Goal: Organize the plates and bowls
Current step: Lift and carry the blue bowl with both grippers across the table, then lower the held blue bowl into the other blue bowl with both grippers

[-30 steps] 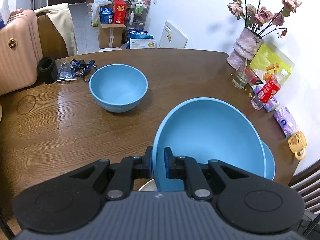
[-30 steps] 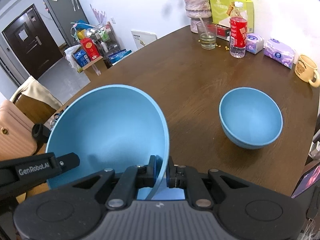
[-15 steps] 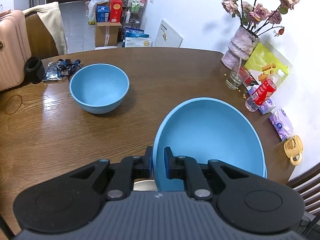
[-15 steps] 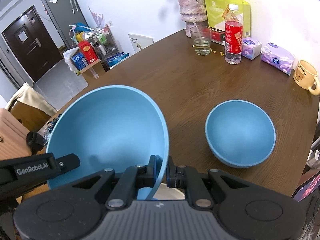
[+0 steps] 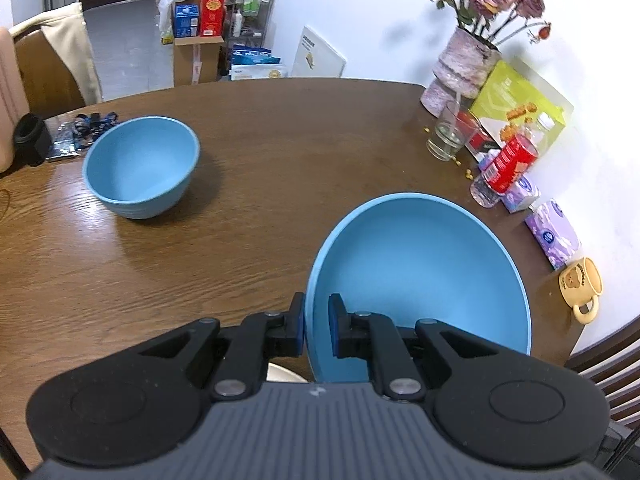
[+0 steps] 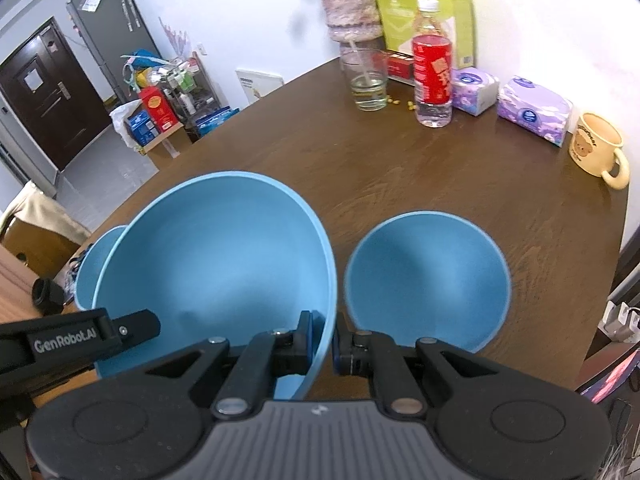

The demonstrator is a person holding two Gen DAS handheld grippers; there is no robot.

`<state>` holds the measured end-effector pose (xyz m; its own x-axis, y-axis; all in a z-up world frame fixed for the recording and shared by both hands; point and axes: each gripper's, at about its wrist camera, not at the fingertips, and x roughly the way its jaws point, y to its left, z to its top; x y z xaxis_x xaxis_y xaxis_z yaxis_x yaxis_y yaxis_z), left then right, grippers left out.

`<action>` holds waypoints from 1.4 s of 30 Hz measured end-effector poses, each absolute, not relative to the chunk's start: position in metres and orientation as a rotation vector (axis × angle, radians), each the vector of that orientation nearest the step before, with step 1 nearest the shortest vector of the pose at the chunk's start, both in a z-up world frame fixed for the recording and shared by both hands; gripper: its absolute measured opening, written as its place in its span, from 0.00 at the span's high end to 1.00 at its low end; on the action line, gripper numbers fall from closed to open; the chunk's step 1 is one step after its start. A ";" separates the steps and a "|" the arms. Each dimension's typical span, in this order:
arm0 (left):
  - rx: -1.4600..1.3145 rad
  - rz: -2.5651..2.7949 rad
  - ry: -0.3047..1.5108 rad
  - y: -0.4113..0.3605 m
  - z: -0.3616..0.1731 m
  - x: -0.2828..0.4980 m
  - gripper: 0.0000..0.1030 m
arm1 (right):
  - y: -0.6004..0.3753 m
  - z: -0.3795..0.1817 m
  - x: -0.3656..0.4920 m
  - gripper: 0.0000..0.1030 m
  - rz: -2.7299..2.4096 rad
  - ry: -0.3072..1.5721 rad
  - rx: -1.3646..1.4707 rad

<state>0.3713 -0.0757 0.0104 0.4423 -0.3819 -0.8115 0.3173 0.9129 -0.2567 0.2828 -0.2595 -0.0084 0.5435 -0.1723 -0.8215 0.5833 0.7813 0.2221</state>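
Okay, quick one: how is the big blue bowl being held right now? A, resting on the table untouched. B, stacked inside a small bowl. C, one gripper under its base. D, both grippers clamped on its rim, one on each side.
D: the left gripper and right gripper each pinch the rim of the big blue bowl.

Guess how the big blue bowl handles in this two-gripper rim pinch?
Likely stiff: the big blue bowl shows no flex where the left gripper and right gripper pinch its rim. Probably light, since the wall looks thin. The surface looks smooth, so it may slip or swing.
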 end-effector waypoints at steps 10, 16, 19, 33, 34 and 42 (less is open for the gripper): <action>-0.044 -0.481 1.051 -0.131 -0.005 0.367 0.88 | -0.308 -0.023 0.271 0.92 -0.530 0.894 0.532; -0.028 -0.511 1.067 -0.157 -0.016 0.363 0.88 | -0.333 -0.032 0.263 0.92 -0.566 0.896 0.528; -0.012 -0.521 1.067 -0.169 -0.019 0.362 0.88 | -0.340 -0.035 0.261 0.92 -0.578 0.894 0.523; 0.063 -0.540 1.071 -0.201 -0.030 0.360 0.88 | -0.353 -0.039 0.257 0.91 -0.617 0.901 0.452; 0.067 -0.540 1.073 -0.203 -0.031 0.360 0.88 | -0.353 -0.040 0.257 0.91 -0.618 0.902 0.449; 0.099 -0.543 1.070 -0.212 -0.039 0.359 0.88 | -0.359 -0.048 0.259 0.91 -0.622 0.919 0.437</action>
<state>0.3593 -0.2120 -0.0394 0.3627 -0.3742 -0.8535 0.4683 0.8650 -0.1803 0.2591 -0.3588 -0.0481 0.4539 -0.3062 -0.8368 0.6626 0.7439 0.0872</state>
